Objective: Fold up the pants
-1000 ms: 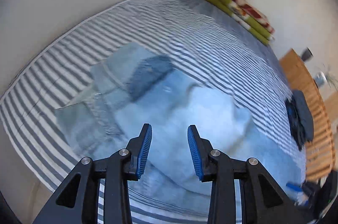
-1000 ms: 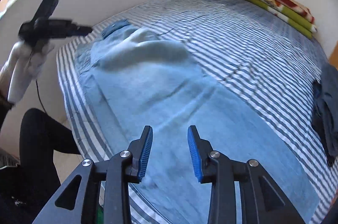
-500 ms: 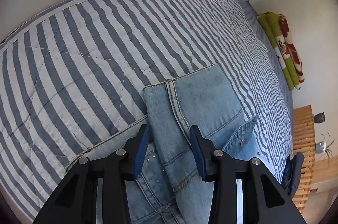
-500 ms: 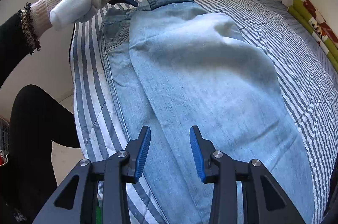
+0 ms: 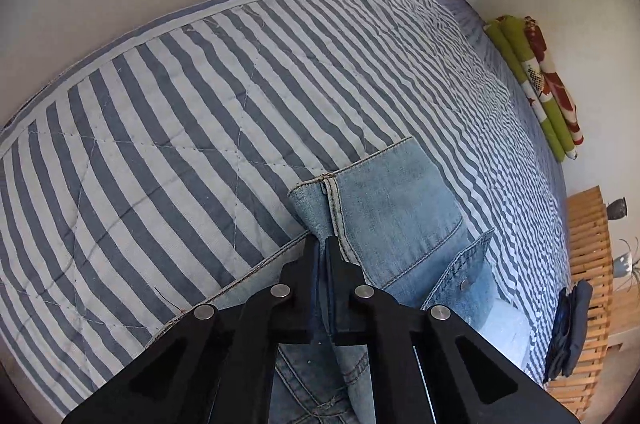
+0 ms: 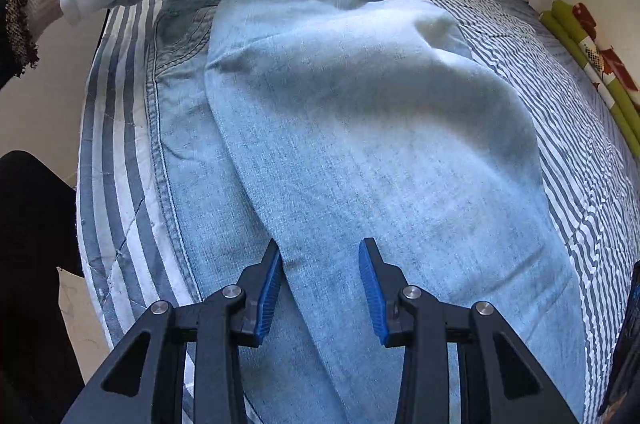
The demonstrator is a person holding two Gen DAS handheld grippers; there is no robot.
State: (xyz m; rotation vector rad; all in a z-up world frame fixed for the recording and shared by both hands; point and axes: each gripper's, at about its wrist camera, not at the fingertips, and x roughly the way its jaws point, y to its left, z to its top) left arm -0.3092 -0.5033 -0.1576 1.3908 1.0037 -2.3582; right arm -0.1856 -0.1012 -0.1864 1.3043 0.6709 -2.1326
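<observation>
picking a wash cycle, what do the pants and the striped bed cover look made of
The pants look like light blue denim, matte and faded: a fine woven grain, doubled stitched seams and a metal button at the waistband. The bed cover looks like soft woven cloth, probably cotton, padded: stitched diagonal quilting lines cross its grey and white stripes. The fibre itself cannot be told.

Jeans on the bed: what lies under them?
The jeans lie folded lengthwise, one leg over the other, on a blue-and-white striped quilt. The lower leg is mostly covered.

Left tool clamped on the jeans' waistband over the striped quilt
</observation>
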